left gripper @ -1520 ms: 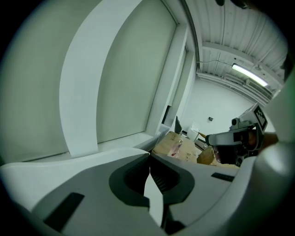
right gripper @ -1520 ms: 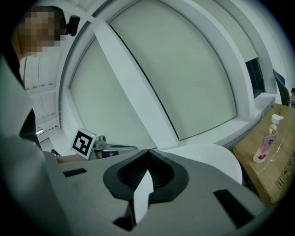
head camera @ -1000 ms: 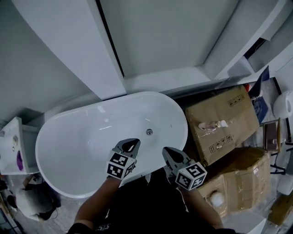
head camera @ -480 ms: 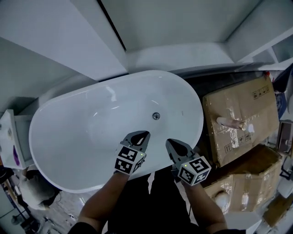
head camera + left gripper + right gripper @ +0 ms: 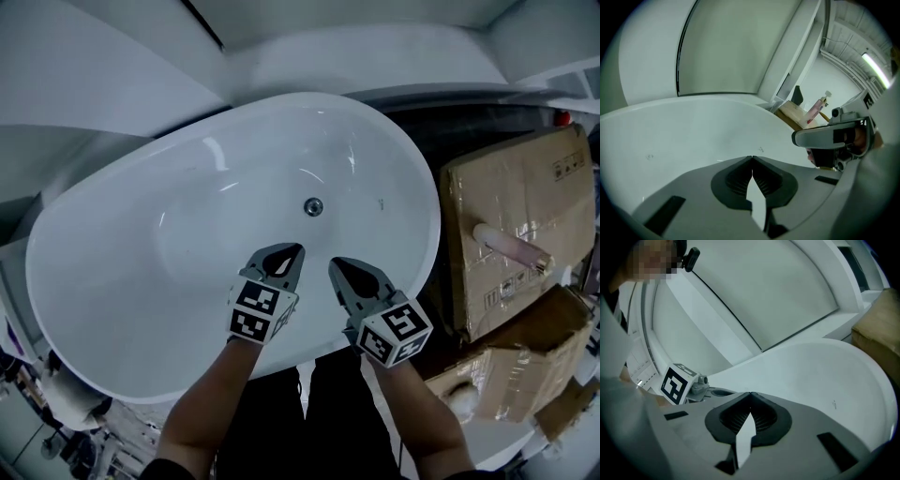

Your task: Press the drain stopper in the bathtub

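A person is holding the left gripper (image 5: 289,251) and the right gripper (image 5: 336,266) side by side over the near side of a white oval bathtub (image 5: 131,253), in the lower centre of the head view, both pairs of jaws resting tip to tip with nothing between them. The round metal drain stopper (image 5: 313,206) is lying on the tub floor just above the two grippers in the frame, centred between their tips and touching neither. Cardboard boxes (image 5: 520,216) are sitting beside the tub at the right edge of the frame.
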